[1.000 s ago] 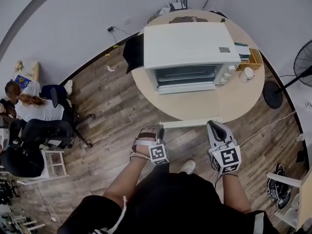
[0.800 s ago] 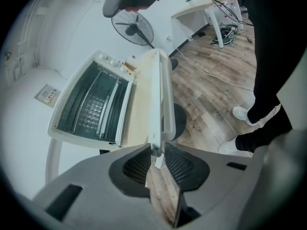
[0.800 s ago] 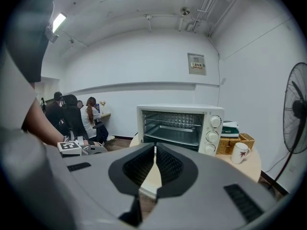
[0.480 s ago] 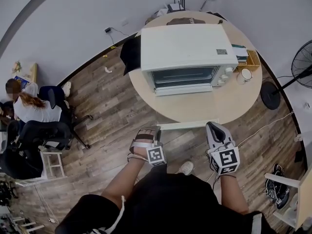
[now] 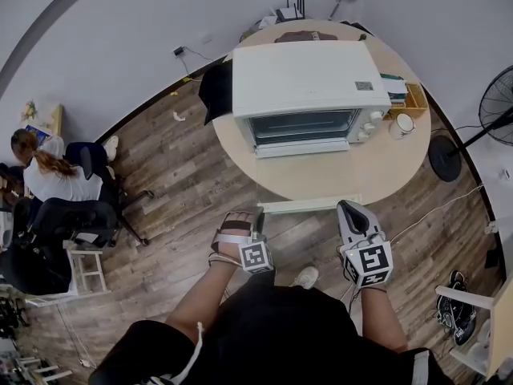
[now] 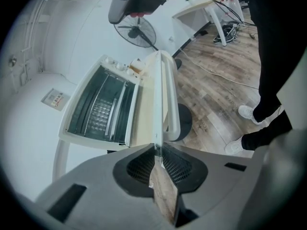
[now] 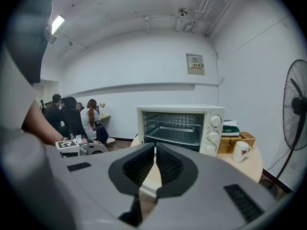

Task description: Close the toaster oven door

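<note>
Shells: left hand-held gripper (image 5: 260, 213) and right hand-held gripper (image 5: 349, 207) in pale grey moulded plastic, with dark rectangular slots on the flanks.
Pads (image 6: 140, 166): black, fine mesh texture, curved outline.
Marker cubes (image 5: 256, 255): white with black square patterns, at the rear of each hand-held gripper.
Strap (image 5: 231, 237): pale bands just behind the left hand-held gripper's shell.
Top (image 5: 296, 327): black, short sleeves.
Trousers (image 6: 269, 107): black.
Shoes (image 6: 247, 112): white.
Cord (image 5: 197, 351): white, at the left hip.
</note>
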